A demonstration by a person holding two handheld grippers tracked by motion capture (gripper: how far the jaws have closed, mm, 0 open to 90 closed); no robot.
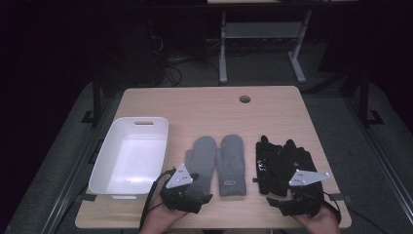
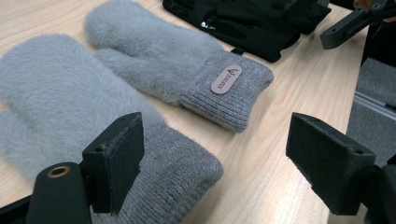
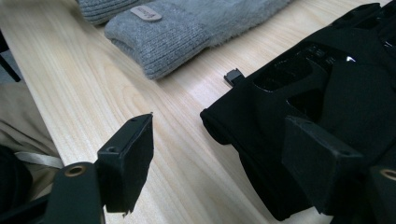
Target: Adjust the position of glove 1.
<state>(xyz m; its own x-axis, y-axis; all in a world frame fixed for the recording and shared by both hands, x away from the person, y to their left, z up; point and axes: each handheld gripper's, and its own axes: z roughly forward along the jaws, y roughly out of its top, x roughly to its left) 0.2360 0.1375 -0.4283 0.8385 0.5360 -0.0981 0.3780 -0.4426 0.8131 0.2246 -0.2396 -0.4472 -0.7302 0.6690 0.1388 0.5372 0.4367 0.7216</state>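
Both grippers, jaws wide and empty, sit at six o'clock of their pairs—left gripper at the grey mittens, right gripper at the black gloves—poised for cuff pickups, presumably bound for the white bin at nine o'clock.

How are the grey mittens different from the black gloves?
The grey mittens look fuzzy and have one big pouch plus a thumb; the black gloves look smooth and have separate fingers. The mittens have ribbed knit cuffs, one with a small label; the gloves have no such cuffs. Both pairs lie flat on the table, fingertips pointing away from the person.
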